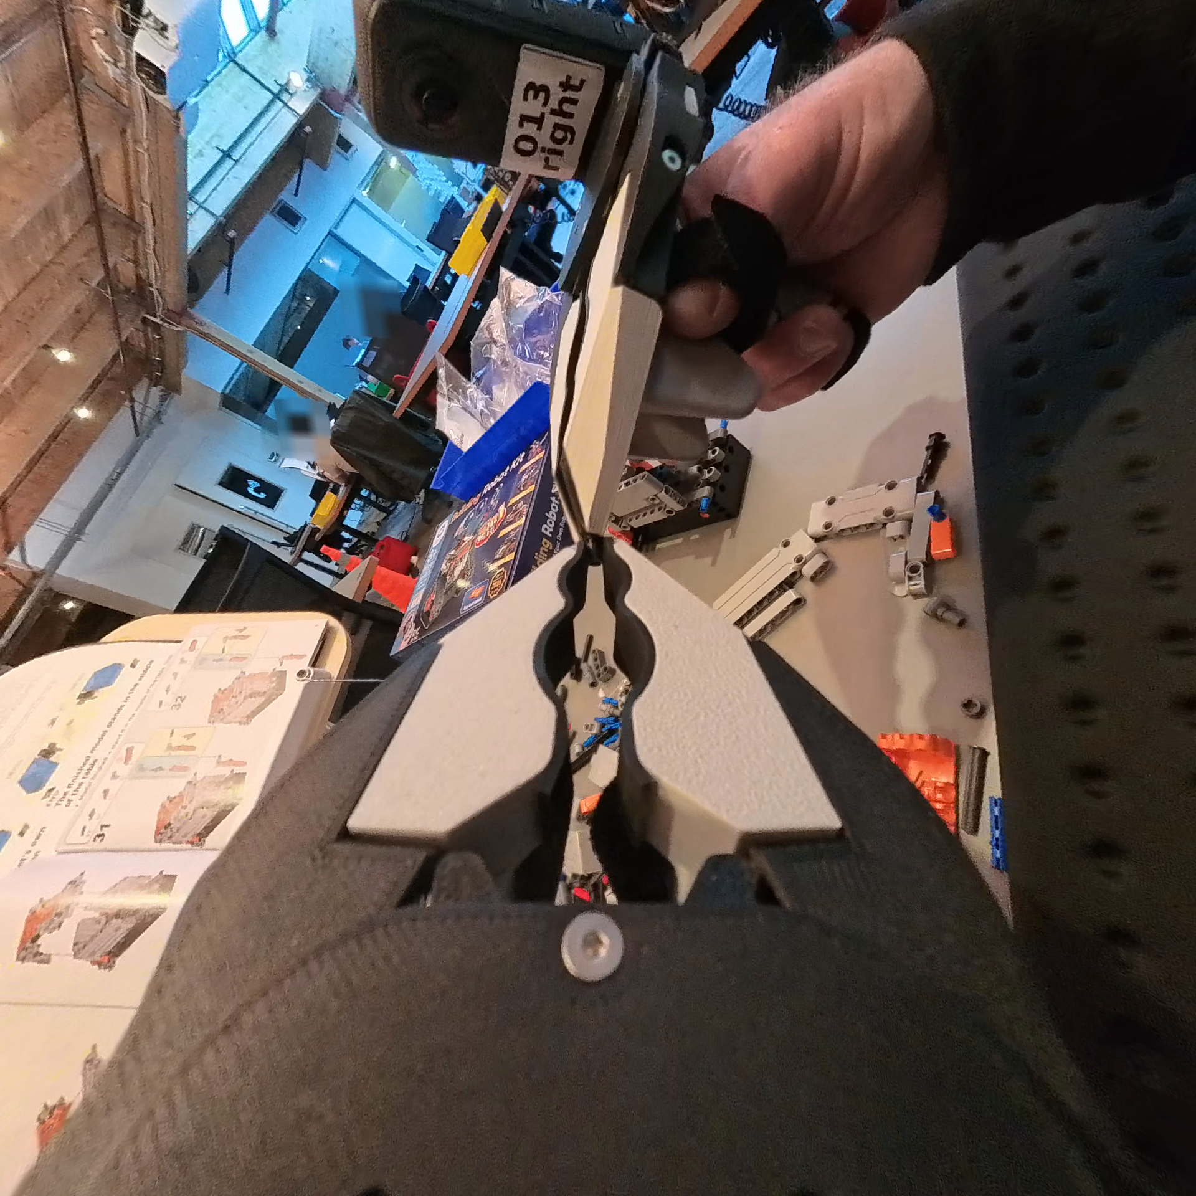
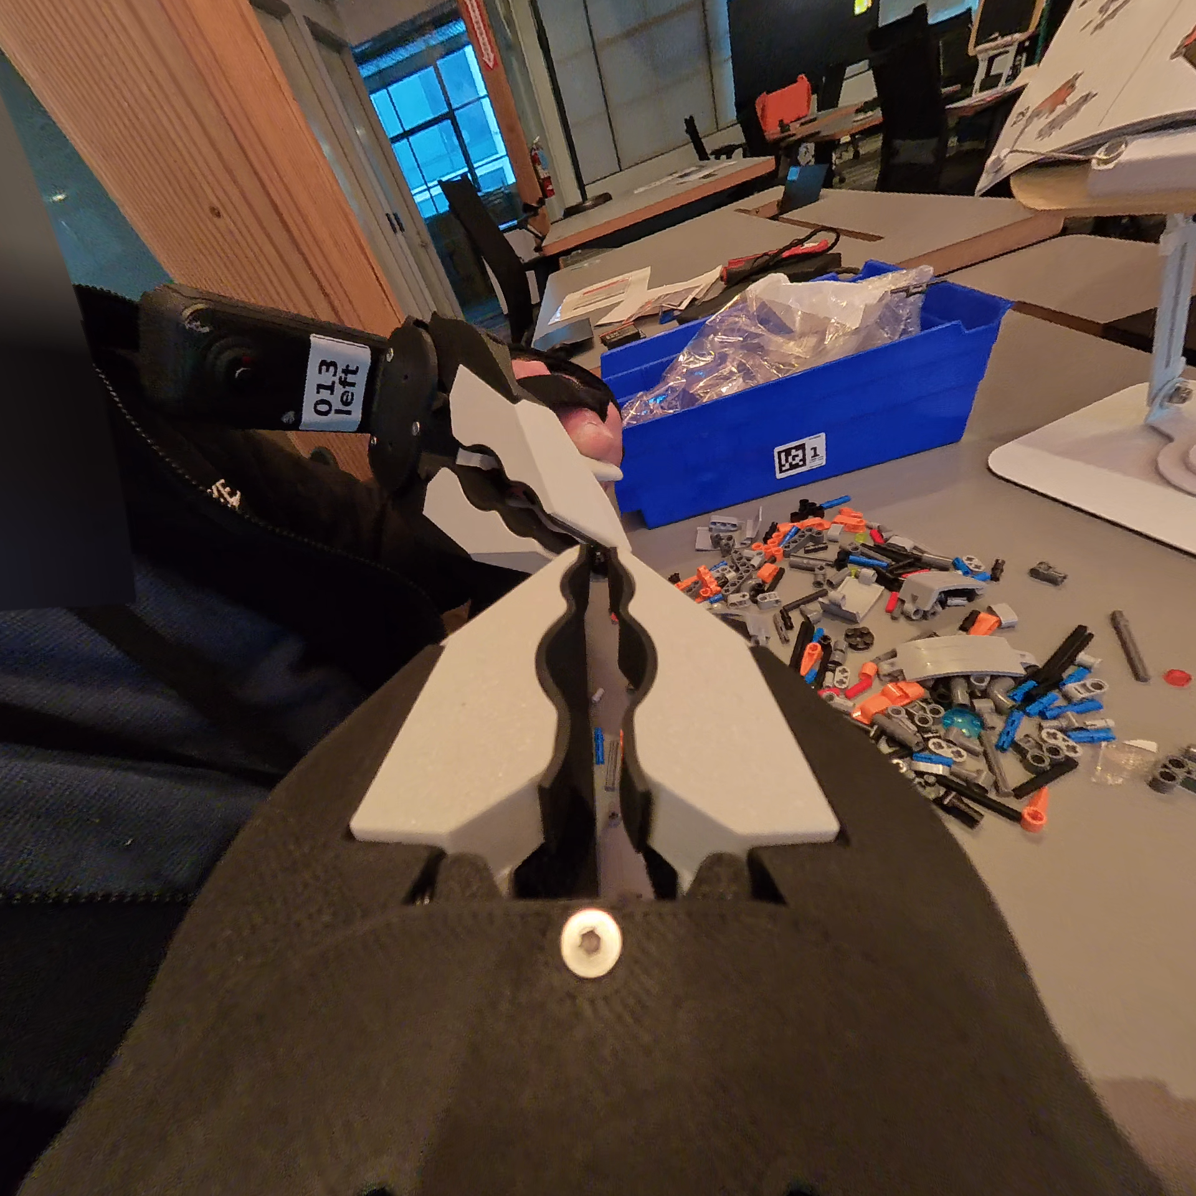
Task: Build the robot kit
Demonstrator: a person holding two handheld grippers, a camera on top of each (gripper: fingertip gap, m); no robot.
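Observation:
My left gripper (image 1: 592,558) is shut, and its grey fingers (image 1: 479,712) meet at the tips. My right gripper (image 2: 597,558) is shut too. The two grippers meet tip to tip above the table, at an angle to each other. A small black piece (image 2: 596,562) sits pinched right where the tips meet, and it also shows in the left wrist view (image 1: 593,551). Most of it is hidden. The right gripper (image 1: 590,525), held by a hand (image 1: 815,213), comes down from above in the left wrist view. The left gripper (image 2: 613,541) comes in from the left in the right wrist view.
A pile of small grey, black, blue and orange building pieces (image 2: 906,653) lies on the grey table (image 2: 1068,906). Behind it stands a blue bin (image 2: 874,420) with a plastic bag. An instruction booklet (image 1: 129,744) rests on a white stand (image 2: 1100,466). Grey beam assemblies (image 1: 861,518), an orange part (image 1: 919,770) and a kit box (image 1: 479,550) are nearby. Left and right tips are no more than a few centimetres apart.

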